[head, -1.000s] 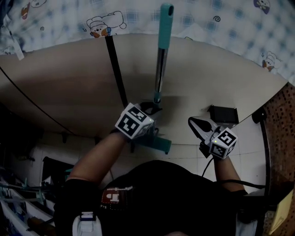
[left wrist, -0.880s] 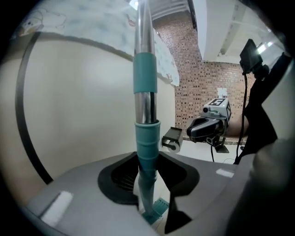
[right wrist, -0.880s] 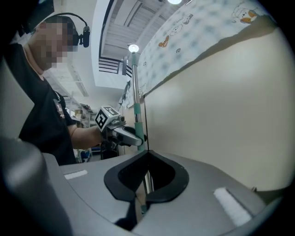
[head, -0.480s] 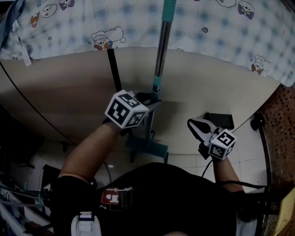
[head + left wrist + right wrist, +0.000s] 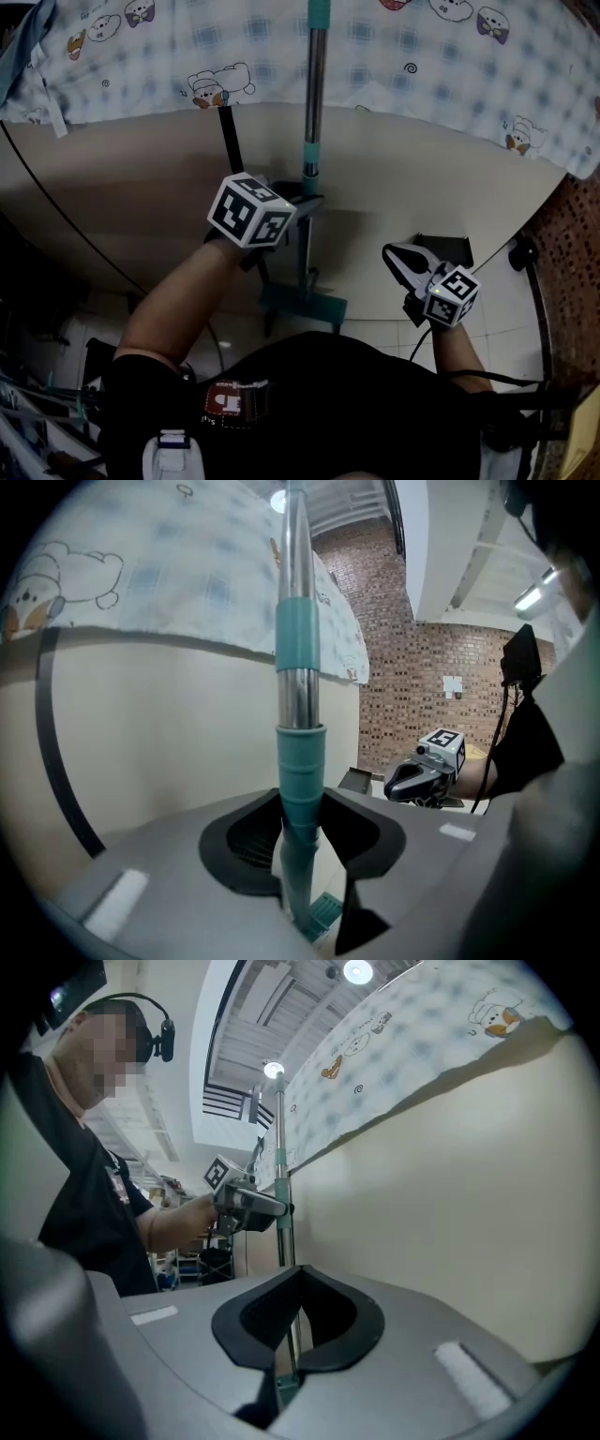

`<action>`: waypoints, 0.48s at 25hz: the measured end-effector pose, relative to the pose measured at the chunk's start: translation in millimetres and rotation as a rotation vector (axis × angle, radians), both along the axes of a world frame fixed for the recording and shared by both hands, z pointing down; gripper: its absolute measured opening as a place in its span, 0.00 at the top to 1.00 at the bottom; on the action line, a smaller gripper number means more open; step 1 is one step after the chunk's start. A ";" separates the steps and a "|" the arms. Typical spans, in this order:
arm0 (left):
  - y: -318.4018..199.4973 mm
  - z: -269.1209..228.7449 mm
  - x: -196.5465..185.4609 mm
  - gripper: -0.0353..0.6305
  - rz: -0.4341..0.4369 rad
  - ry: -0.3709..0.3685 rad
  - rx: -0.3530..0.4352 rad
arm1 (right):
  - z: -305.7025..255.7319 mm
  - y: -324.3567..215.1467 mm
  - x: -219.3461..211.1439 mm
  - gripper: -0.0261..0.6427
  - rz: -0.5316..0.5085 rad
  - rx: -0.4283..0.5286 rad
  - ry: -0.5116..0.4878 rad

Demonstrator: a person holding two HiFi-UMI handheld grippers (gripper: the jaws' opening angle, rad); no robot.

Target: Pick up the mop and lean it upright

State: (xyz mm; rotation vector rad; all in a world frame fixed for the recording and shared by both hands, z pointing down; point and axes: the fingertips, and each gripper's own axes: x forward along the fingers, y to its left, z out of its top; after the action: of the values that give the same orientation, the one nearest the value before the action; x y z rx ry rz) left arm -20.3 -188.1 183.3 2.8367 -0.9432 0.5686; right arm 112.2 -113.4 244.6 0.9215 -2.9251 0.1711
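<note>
The mop has a chrome and teal handle (image 5: 314,94) and a teal head (image 5: 305,302) low by the floor. It stands nearly upright in front of the beige wall. My left gripper (image 5: 305,202) is shut on the handle at its lower teal collar (image 5: 300,761); the pole (image 5: 298,667) rises straight up between the jaws. My right gripper (image 5: 394,255) hangs apart at the right, shut with nothing in it. In the right gripper view the mop pole (image 5: 281,1232) and the left gripper (image 5: 248,1206) show beyond the closed tips (image 5: 298,1274).
A beige curved wall (image 5: 141,178) fills the front, with a blue checked cartoon cloth (image 5: 187,47) over its top and a black strip (image 5: 230,141) down it. A dark box (image 5: 448,248) sits at the wall's foot. Brick wall (image 5: 572,244) at right, white tiled floor (image 5: 506,300) below.
My left gripper has risen and shifted a little left with the mop, and the handle now stands more upright. The right gripper has stayed put.
</note>
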 end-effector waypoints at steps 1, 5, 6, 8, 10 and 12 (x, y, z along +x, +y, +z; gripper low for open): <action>-0.2 0.8 0.9 0.75 0.002 -0.002 -0.002 | -0.2 -0.1 0.4 0.94 0.001 0.000 -0.002; -1.8 0.7 2.1 0.75 0.001 -0.001 -0.005 | -1.1 0.4 1.0 0.94 -0.002 0.007 -0.001; -2.4 -0.2 1.7 0.75 -0.002 0.002 -0.004 | -1.5 0.8 1.1 0.94 -0.003 0.009 -0.001; -3.1 -2.1 0.9 0.75 -0.008 0.006 -0.002 | -2.1 1.6 1.8 0.94 -0.001 0.009 -0.004; -2.3 -3.2 0.9 0.75 -0.009 0.004 -0.001 | -2.2 2.5 2.8 0.94 0.000 0.009 -0.007; -0.5 -3.0 1.8 0.75 -0.005 -0.001 -0.002 | -1.8 3.1 3.8 0.94 0.001 0.010 -0.007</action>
State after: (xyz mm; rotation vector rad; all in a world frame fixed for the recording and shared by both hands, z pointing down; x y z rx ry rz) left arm -18.5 -188.6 180.3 2.8312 -0.9495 0.5708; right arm 116.0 -110.3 242.8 0.9257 -2.9352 0.1600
